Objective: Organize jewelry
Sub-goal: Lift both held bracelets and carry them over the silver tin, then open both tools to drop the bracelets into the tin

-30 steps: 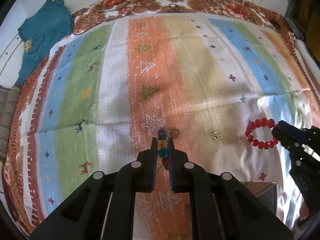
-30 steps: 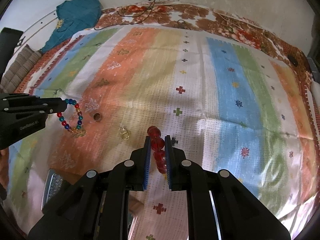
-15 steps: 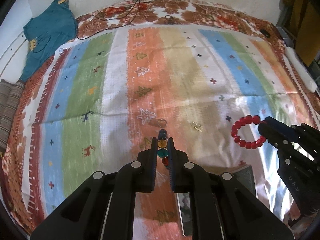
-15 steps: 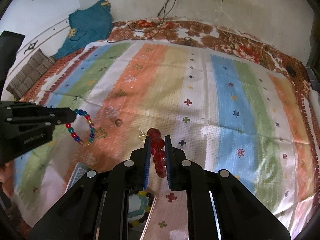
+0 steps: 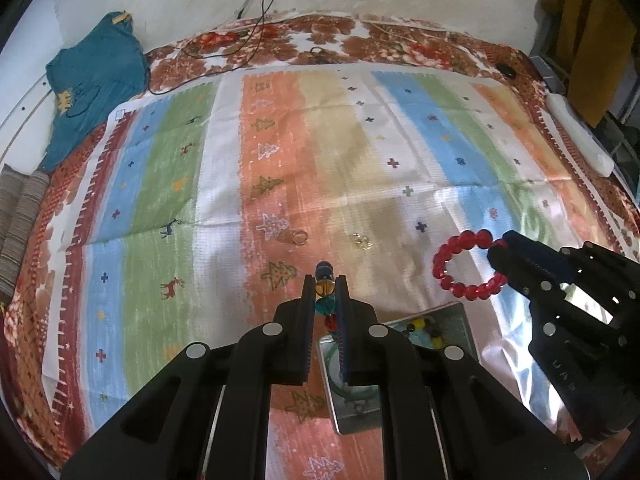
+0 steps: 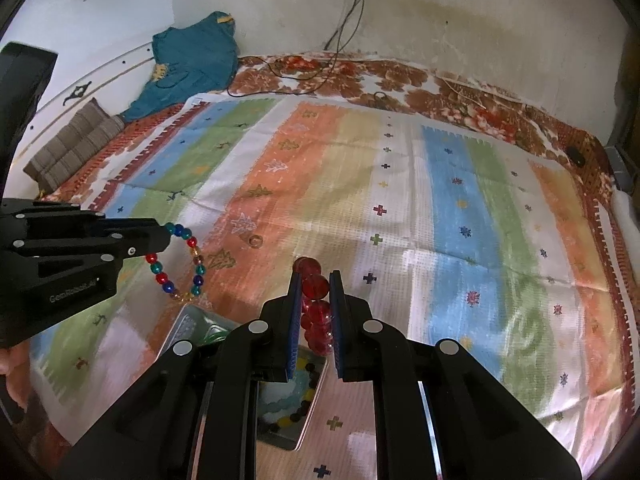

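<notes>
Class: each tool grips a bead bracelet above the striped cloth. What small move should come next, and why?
Probably lower the right tool so its red bead bracelet drops into the metal tray just below. The left tool holds the multicolored bead bracelet; the tray already holds beads.

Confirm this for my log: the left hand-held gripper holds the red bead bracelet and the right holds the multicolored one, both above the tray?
Swapped. The left hand-held gripper holds the multicolored bead bracelet, and the right hand-held gripper holds the red bead bracelet, per both wrist views. Both hang near the metal tray.
</notes>
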